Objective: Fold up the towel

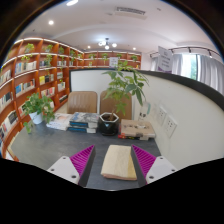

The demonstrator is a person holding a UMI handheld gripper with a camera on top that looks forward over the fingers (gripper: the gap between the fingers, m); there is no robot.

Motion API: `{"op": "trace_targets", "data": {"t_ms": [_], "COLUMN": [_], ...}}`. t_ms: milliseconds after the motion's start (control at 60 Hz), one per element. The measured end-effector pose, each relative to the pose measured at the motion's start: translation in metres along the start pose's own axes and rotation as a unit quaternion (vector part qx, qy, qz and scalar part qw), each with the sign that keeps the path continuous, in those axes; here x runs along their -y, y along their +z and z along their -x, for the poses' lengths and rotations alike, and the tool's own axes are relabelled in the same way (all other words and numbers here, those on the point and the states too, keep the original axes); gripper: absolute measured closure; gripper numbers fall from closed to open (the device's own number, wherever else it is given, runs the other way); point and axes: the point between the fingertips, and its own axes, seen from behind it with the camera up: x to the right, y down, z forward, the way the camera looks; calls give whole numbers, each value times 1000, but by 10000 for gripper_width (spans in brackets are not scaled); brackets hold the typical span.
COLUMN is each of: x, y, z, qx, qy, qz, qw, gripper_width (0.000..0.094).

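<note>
While the tool (111, 166) gapes released, folded towel (118, 162) between its fingers, untouched

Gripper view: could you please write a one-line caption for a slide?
Open tongs flank a folded beige towel on a dark table, with potted plants and bookshelves beyond.

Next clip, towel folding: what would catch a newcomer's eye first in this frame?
First, the folded beige towel lying on the dark table, just ahead of the open gripper, between its two pink pads. Beyond it a leafy potted plant stands among clutter at the table's far end. Behind that, curved wooden bookshelves full of books line the wall, with a second plant in front.
</note>
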Motion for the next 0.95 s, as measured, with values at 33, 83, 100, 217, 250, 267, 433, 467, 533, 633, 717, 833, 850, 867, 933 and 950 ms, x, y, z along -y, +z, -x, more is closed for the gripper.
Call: {"op": "trace_targets", "data": {"t_ms": [33,83,100,217,250,267,433,467,533,633,717,833,850,867,933,950], "x": [4,8,6,-5,-13,-15,-43,-49,-55,-59,-61,-61,-62,-62,-65,-66], "y": [-12,-30,-35,-69,-78,-82,-115,-121,-131,-143,-153,-161,-162,-162,-163,-164], "z": [16,37,45,91,103,108,154,161,174,194,201,206,207,207,208,208], "qx": [12,22,26,42,46,47,55,57,61,73,77,75,76,77,76,75], "qy": [0,-1,-2,-9,-11,-12,-15,-14,-15,-12,-7,-6,-5,-5,-4,-5], "qz": [-5,-12,-14,-11,-9,-8,3,3,2,0,-2,-5,-6,-7,-6,-5], "qw": [1000,1000,1000,999,999,999,998,998,998,997,997,997,997,997,997,997], "gripper_width": [230,231,231,233,234,234,226,227,227,225,225,224,226,225,226,225]}}
